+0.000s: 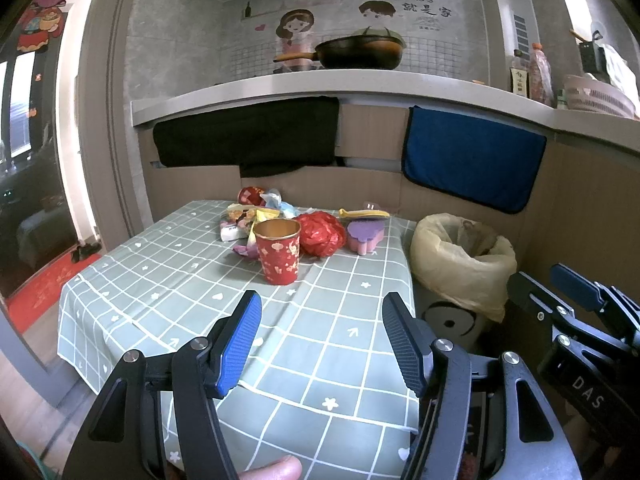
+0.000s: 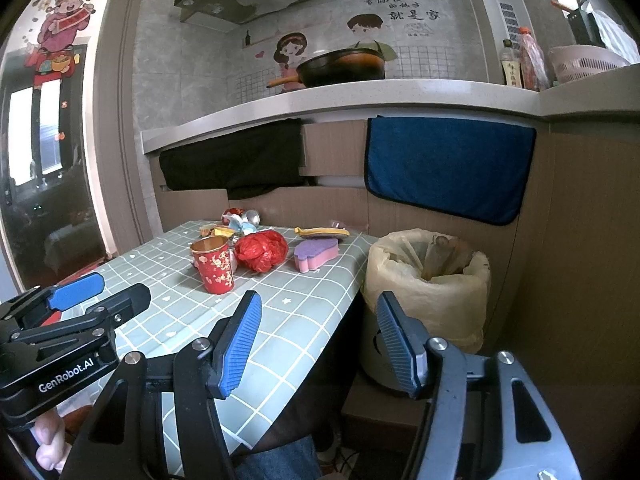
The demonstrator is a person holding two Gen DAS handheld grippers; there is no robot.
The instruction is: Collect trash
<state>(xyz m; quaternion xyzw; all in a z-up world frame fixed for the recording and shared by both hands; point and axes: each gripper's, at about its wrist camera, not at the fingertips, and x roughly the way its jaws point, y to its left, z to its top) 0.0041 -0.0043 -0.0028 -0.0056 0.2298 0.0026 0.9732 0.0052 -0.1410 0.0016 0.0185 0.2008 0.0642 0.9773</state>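
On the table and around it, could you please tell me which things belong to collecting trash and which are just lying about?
For the job:
red paper cup
crumpled red bag
wrapper pile
crushed can
lined bin

Just about:
purple sponge
wok
blue towel
bottles

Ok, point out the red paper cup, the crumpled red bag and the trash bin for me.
red paper cup (image 1: 279, 258), left wrist view, on its patterned side.
crumpled red bag (image 1: 321, 233), left wrist view, on its middle.
trash bin (image 2: 428, 280), right wrist view, on the yellowish liner's front.
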